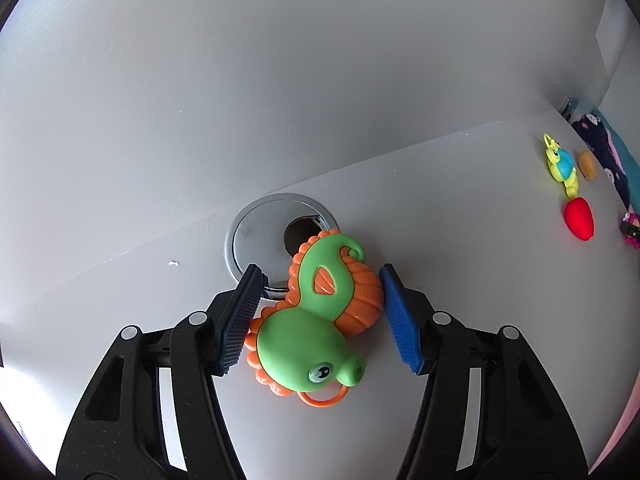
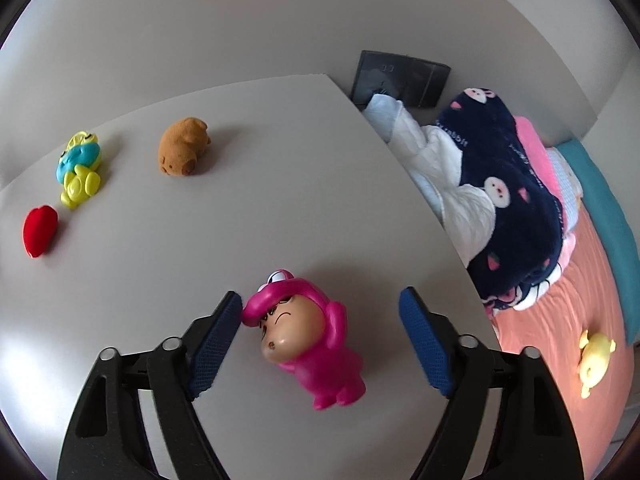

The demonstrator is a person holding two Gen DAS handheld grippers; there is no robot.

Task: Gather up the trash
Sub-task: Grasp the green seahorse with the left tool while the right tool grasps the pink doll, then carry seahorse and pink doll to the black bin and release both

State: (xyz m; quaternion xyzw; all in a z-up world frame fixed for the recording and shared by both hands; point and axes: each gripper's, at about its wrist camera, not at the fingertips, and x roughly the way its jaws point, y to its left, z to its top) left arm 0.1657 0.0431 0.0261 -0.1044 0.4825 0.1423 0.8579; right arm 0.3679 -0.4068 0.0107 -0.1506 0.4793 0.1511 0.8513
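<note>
A green and orange seahorse toy (image 1: 304, 340) lies on the white desk (image 1: 460, 240), its tail over a round metal cable port (image 1: 256, 236). My left gripper (image 1: 320, 270) is shut on it, one blue pad against its orange fins and the other against its ribbed belly. In the right wrist view a pink hooded figure (image 2: 316, 344) lies on the desk between the jaws of my right gripper (image 2: 320, 292). The left pad touches its head; the right pad stands well apart from it, so this gripper is open.
Further along the desk lie a yellow and blue toy (image 2: 80, 168), a red soft piece (image 2: 39, 230) and a brown plush (image 2: 184, 146). Past the desk's right edge is a bed with a navy blanket (image 2: 500, 184) and a yellow plush (image 2: 596, 356).
</note>
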